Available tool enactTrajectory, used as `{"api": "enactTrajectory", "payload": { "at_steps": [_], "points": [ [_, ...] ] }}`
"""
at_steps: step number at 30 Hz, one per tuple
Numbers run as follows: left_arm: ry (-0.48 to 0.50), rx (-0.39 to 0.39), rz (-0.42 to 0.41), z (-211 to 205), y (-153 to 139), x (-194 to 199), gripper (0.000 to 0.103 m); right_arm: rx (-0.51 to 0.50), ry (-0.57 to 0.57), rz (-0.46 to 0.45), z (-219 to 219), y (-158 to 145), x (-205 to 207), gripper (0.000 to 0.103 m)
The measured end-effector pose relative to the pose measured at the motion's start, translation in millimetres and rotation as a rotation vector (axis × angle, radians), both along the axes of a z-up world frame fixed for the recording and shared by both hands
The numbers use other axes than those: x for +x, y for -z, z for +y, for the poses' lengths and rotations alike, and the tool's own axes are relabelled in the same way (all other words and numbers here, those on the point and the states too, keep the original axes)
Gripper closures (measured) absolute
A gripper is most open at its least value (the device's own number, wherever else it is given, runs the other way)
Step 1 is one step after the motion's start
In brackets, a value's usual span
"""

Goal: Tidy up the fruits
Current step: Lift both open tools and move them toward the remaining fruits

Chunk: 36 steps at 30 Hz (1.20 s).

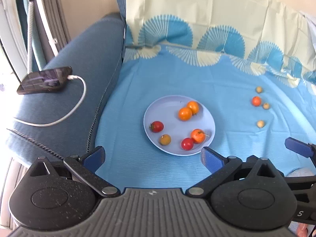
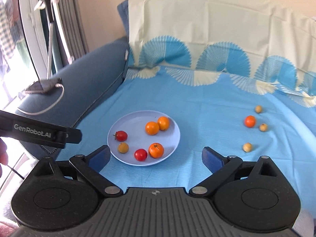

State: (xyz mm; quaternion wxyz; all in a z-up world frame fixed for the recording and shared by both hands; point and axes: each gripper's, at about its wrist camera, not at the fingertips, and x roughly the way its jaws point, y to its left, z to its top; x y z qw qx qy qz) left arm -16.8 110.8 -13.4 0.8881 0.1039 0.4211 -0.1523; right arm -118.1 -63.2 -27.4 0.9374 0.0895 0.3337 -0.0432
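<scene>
A pale blue plate (image 1: 167,108) (image 2: 134,122) sits on the blue cloth and holds several fruits: two oranges (image 1: 185,113) (image 2: 152,128), two red tomatoes (image 1: 157,126) (image 2: 121,135), a small orange (image 1: 197,135) (image 2: 156,150) and a brownish longan (image 1: 165,139) (image 2: 123,147). To the right on the cloth lie a small orange fruit (image 1: 256,101) (image 2: 250,121) and three longans (image 1: 260,123) (image 2: 247,147). My left gripper (image 1: 152,159) is open and empty just before the plate. My right gripper (image 2: 156,157) is open and empty, near the plate's front rim.
A blue sofa arm (image 1: 83,75) on the left carries a phone (image 1: 44,80) with a white charging cable (image 1: 79,102). A cream and blue patterned cloth (image 1: 197,19) covers the backrest. The left gripper's body (image 2: 39,133) shows at the left of the right wrist view.
</scene>
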Motion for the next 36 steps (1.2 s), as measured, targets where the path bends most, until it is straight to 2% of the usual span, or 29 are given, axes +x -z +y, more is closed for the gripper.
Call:
{"api": "enactTrajectory", "payload": {
  "at_steps": [8,16,36],
  "points": [
    [0.023,-0.031,-0.084,-4,-32,-41,0.0,0.009,0.072,-0.086,-8,-23,-44,0.003],
    [0.035,-0.028,-0.11,-9,-40,-54,0.0,0.014,0.09,-0.131,-13,-32,-66,0.003],
    [0.053,-0.023,-0.066,-27,-31,-23,0.0,0.057,0.15,-0.075,-31,-15,-41,0.002]
  ]
}}
